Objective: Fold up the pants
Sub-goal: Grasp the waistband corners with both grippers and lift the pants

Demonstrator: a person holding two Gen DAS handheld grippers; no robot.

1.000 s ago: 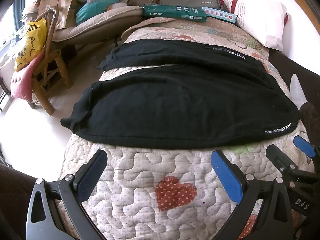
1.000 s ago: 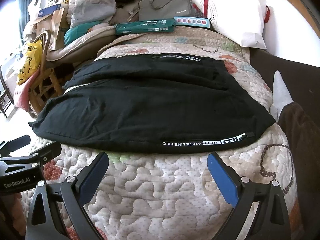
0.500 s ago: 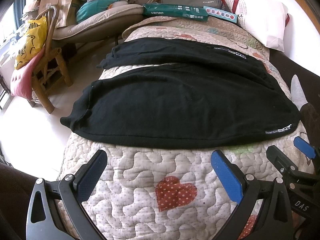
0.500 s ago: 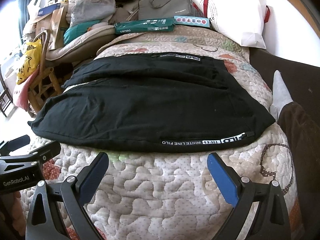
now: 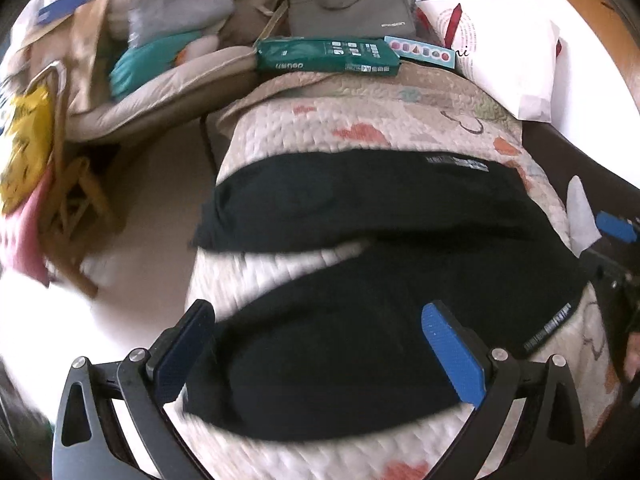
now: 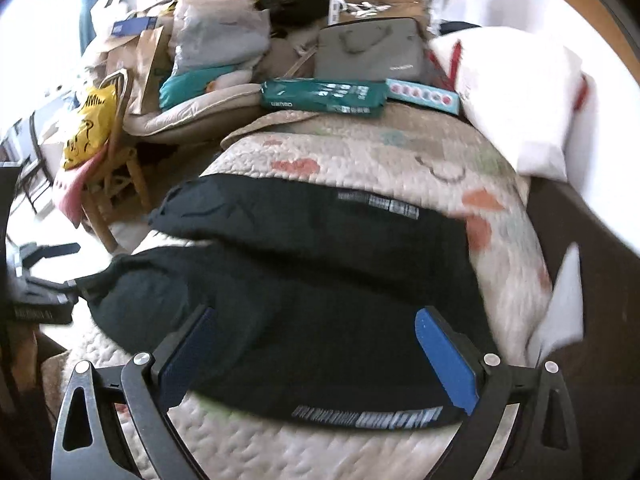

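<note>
Black pants (image 5: 360, 304) lie spread flat across a quilted bed cover (image 5: 360, 120), legs pointing left, waistband with white lettering at the right. My left gripper (image 5: 320, 352) is open, its blue pads straddling the near leg's hem end. My right gripper (image 6: 316, 356) is open over the near waistband edge (image 6: 368, 416) of the pants (image 6: 320, 280). The right gripper also shows at the left wrist view's right edge (image 5: 612, 248). The left gripper shows at the right wrist view's left edge (image 6: 40, 280). Both views are motion-blurred.
A green box (image 5: 328, 56), a grey bag (image 5: 352, 12) and a white pillow (image 5: 516, 60) sit at the bed's far end. A wooden chair (image 5: 72, 208) with a yellow bag stands left of the bed. A white sock (image 5: 580, 212) lies at the right.
Both grippers have moved forward over the pants; their open fingers now sit over the near edge of the fabric instead of the bare quilt. The pants have not moved.
</note>
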